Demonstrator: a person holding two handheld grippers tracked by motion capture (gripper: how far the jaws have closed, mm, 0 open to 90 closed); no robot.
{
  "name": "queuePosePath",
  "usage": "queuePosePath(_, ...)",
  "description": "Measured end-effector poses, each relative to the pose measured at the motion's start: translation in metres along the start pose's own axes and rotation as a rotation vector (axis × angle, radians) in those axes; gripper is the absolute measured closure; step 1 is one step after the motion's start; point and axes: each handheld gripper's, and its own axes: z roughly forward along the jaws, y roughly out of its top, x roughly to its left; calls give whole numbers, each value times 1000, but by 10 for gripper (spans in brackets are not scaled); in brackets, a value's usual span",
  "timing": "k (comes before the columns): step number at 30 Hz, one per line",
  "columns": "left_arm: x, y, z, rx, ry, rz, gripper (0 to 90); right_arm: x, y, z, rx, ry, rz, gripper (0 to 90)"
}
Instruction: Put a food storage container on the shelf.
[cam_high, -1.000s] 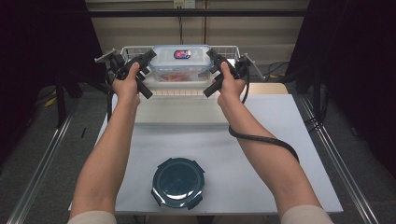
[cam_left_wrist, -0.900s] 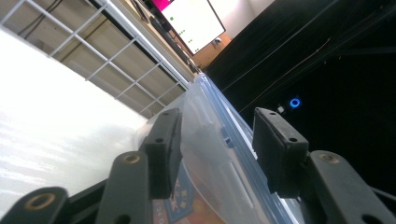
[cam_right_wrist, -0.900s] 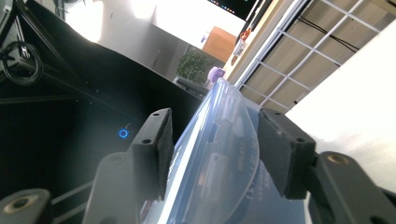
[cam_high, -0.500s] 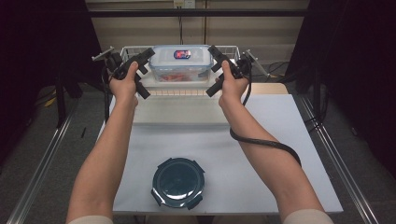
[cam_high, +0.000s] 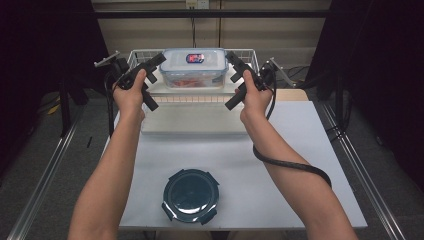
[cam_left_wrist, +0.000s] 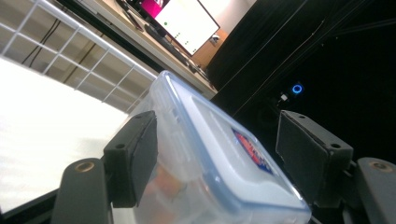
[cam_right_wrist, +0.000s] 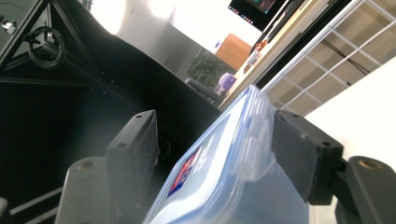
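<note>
**Clear lidded box set in wire basket, both tools letting go**

Sits top centre of the high view: clear food container (cam_high: 194, 67) with clipped lid, inside the white wire basket (cam_high: 248, 54). Left gripper (cam_high: 156, 61) and right gripper (cam_high: 232, 57) flank its two ends, jaws just been opening, the box's end between the pads, grip apparently released. Probably rigid, smooth and slippery plastic, moderately weighted by reddish contents. Best taken at both short ends under the lid rim. Round dark lid (cam_high: 191, 195) lies bottom centre on the table (cam_high: 310, 165).

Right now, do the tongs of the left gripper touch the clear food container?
Cannot tell. In the left gripper view one pad sits against the food container, with no gap I can see, while the other stands clear. The jaws have just been opening.
</note>
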Motion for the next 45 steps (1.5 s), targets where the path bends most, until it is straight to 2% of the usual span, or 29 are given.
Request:
queuePosePath(2,2,-2,-3,11,8,8,281,2,-1,-6,0,10,16,312)
queuePosePath(3,1,-6,-6,6,0,-7,278,2,-2,-9,6,15,13,310)
queuePosePath(7,-1,-8,-12,19,-19,-10,263,3,-2,-15,7,15,17,308)
queuePosePath(9,-3,-9,-16,28,-21,7,252,2,-4,-19,14,17,17,299)
queuePosePath(10,-5,-10,-18,17,-19,0,242,1,-7,-23,22,26,17,295)
queuePosePath(13,-8,-12,-23,27,-10,11,227,0,-9,-27,32,26,23,291)
queuePosePath(14,-8,-14,-26,39,-4,26,221,-1,-10,-29,28,26,22,291)
queuePosePath(19,-10,-23,-32,52,-19,9,200,-5,-17,-38,42,30,39,282)
queuePosePath(21,-11,-27,-34,81,-26,16,184,-7,-22,-43,63,25,49,275)
queuePosePath(22,-12,-29,-35,84,-28,0,178,-8,-23,-44,60,32,49,272)
queuePosePath(25,-12,-32,-36,108,-39,1,160,-8,-23,-48,64,36,41,270)
queuePosePath(28,-10,-38,-38,170,-61,-52,126,-10,-25,-54,70,45,48,262)
queuePosePath(30,-10,-39,-38,184,-69,-46,123,-12,-26,-57,79,44,46,260)
queuePosePath(31,-9,-43,-40,179,-52,-31,120,-13,-26,-58,90,45,40,259)
queuePosePath(33,-7,-45,-41,179,-61,-44,121,-15,-28,-61,101,47,45,257)
queuePosePath(38,-7,-49,-45,185,-67,-36,116,-18,-30,-67,112,61,36,250)
queuePosePath(41,-8,-53,-51,195,-54,5,92,-21,-31,-73,122,67,26,242)
queuePosePath(45,-7,-56,-56,204,-60,4,81,-28,-34,-79,131,59,31,240)
